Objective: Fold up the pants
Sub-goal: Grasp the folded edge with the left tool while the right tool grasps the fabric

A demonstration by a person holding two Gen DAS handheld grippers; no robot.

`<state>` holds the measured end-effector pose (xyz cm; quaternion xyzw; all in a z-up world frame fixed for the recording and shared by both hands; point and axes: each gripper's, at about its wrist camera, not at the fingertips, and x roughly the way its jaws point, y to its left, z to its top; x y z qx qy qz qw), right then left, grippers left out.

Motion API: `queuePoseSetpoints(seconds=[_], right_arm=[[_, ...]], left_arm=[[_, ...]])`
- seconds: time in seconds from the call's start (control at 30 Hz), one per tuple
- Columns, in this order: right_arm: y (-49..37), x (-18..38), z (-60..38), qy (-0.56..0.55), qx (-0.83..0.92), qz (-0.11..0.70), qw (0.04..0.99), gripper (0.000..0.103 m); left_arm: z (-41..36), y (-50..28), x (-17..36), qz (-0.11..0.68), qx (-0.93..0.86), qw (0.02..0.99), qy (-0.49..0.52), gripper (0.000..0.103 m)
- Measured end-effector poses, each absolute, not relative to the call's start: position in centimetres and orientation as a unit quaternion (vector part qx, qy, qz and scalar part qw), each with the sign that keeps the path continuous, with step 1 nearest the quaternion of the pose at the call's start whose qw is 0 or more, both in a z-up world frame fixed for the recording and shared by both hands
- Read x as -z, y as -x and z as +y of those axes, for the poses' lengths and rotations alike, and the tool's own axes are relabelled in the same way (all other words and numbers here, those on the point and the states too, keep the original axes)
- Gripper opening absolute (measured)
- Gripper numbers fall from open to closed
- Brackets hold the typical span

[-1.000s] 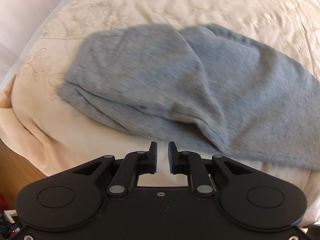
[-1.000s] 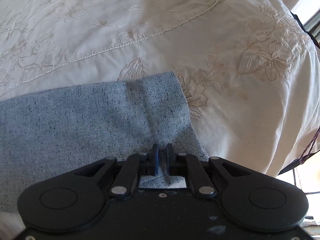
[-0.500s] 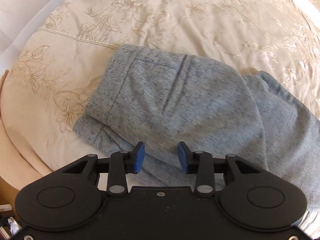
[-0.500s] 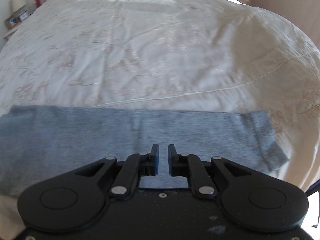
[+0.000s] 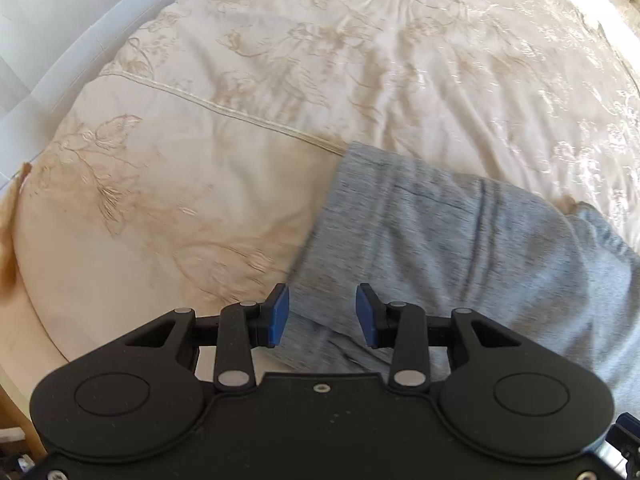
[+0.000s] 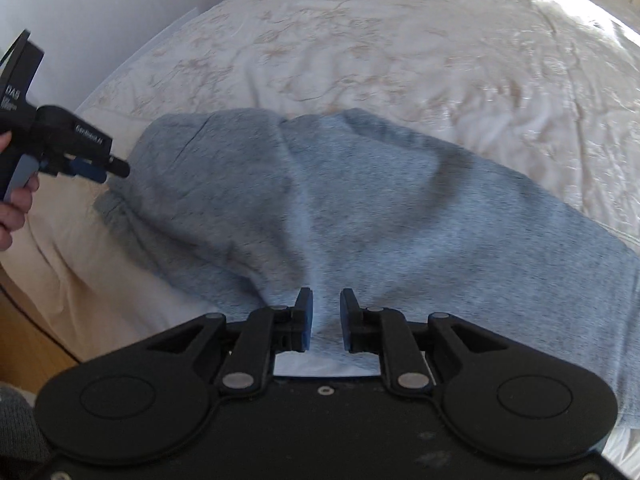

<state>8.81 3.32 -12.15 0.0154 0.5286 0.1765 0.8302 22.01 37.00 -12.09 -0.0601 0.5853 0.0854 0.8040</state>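
The grey pants (image 6: 320, 208) lie folded over on the cream embroidered bedspread (image 6: 400, 40), near the bed's front edge. In the left wrist view the pants (image 5: 460, 248) fill the lower right, their left end just ahead of my left gripper (image 5: 322, 314), which is open and empty above that end. My left gripper also shows in the right wrist view (image 6: 100, 168), at the pants' left end. My right gripper (image 6: 324, 322) is slightly open and empty, low over the pants' front middle.
The bedspread (image 5: 280, 100) spreads out behind and to the left of the pants. The bed's edge and a strip of wooden floor (image 6: 36, 344) lie at the lower left. A white wall (image 6: 100, 8) stands at the far left.
My right gripper let go of the pants' right end, swung left and opened slightly. My left gripper opened wide and shifted left to the pants' left end.
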Motion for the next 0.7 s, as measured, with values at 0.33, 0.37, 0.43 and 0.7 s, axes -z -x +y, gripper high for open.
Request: queuePoseSetpoints(seconds=[0.33, 0.37, 0.43, 0.7], right_arm=[[-9.1, 13.2, 7.7, 0.046, -0.2, 0.534, 0.82, 0.017], [-9.2, 13.2, 7.8, 0.045, -0.199, 0.536, 0.819, 0.018], [-9.3, 13.2, 7.8, 0.044, -0.196, 0.539, 0.818, 0.018], [-8.9, 12.7, 7.6, 0.035, -0.189, 0.546, 0.816, 0.018]], left_arm=[[38.3, -23.4, 14.0, 0.606, -0.016, 0.794, 0.05, 0.047], [38.1, -23.5, 14.0, 0.607, -0.006, 0.793, 0.049, 0.047], [37.9, -23.7, 14.2, 0.611, 0.015, 0.789, 0.053, 0.049], [38.2, -23.5, 14.8, 0.621, 0.041, 0.781, 0.053, 0.053]])
